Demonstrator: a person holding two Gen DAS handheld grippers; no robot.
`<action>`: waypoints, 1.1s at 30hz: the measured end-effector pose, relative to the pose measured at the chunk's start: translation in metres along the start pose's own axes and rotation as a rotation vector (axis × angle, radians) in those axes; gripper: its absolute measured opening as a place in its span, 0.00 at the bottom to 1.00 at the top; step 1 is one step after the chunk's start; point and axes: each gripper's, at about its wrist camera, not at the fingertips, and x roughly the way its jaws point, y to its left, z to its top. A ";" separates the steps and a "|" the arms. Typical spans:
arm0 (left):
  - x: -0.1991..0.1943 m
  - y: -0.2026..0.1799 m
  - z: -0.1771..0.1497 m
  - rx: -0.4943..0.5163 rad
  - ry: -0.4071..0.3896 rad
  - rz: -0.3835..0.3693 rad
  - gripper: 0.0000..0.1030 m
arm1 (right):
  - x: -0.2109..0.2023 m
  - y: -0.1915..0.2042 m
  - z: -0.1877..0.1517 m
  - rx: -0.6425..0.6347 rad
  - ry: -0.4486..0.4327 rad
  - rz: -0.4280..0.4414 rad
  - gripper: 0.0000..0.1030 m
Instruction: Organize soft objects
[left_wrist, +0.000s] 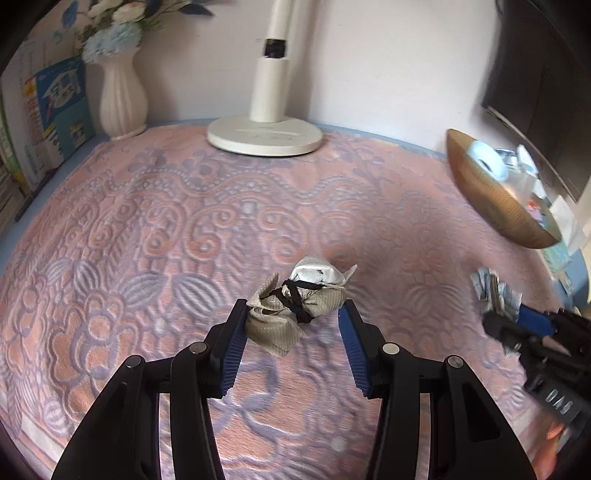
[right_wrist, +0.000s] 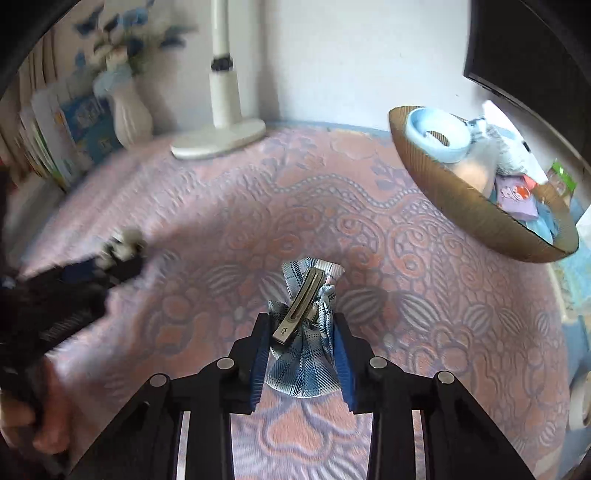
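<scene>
A beige and white fabric bow with a black tie (left_wrist: 295, 306) lies on the pink patterned cloth (left_wrist: 184, 229). My left gripper (left_wrist: 293, 314) is open, its blue pads on either side of the bow, the left pad touching it. My right gripper (right_wrist: 301, 325) is shut on a blue plaid bow hair clip (right_wrist: 303, 339) with a metal clip on top. That gripper and clip also show blurred in the left wrist view (left_wrist: 496, 291). The left gripper with the beige bow shows blurred in the right wrist view (right_wrist: 122, 254).
A brown woven basket (right_wrist: 454, 206) at the right holds a light blue ring, cloths and small items. A white lamp base (left_wrist: 264, 138), a white vase of flowers (left_wrist: 122, 99) and upright books (left_wrist: 55, 118) stand at the back.
</scene>
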 end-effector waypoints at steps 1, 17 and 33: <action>-0.007 -0.010 0.003 0.030 -0.008 -0.022 0.45 | -0.012 -0.009 0.003 0.020 -0.024 0.016 0.31; -0.015 -0.211 0.119 0.308 -0.067 -0.371 0.45 | -0.097 -0.240 0.087 0.473 -0.247 -0.120 0.31; 0.022 -0.268 0.119 0.418 -0.060 -0.384 0.81 | -0.068 -0.267 0.122 0.432 -0.245 -0.161 0.67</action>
